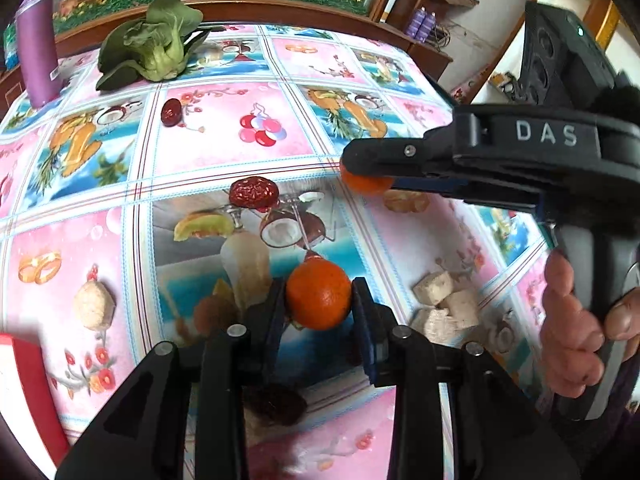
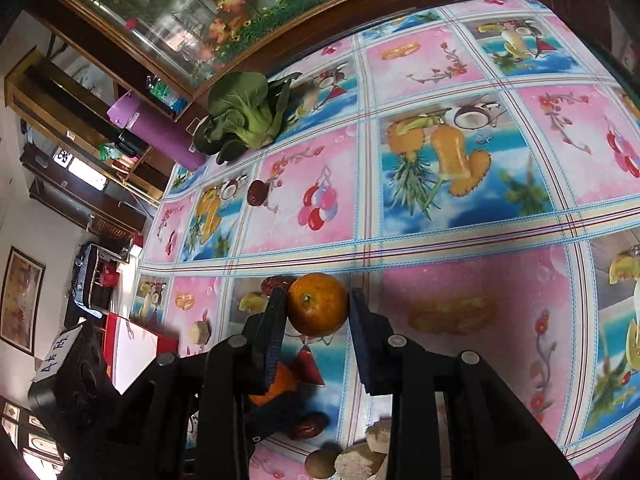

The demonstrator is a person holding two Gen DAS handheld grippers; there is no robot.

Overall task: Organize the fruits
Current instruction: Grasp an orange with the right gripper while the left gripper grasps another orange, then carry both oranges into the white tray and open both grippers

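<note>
Two black grippers, L [image 1: 319,300] & R [image 2: 318,306], each clamp a round orange tangerine [image 1: 319,294] [image 2: 318,305] over mid floral-cloth table [image 2: 460,216]; far half open; wrinkled red date [image 1: 276,404] partly hidden.

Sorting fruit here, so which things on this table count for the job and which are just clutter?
For the job: tangerine in left gripper; tangerine in right gripper; red dates.

Lying about: bok choy; purple bottle; pale food cubes.
</note>
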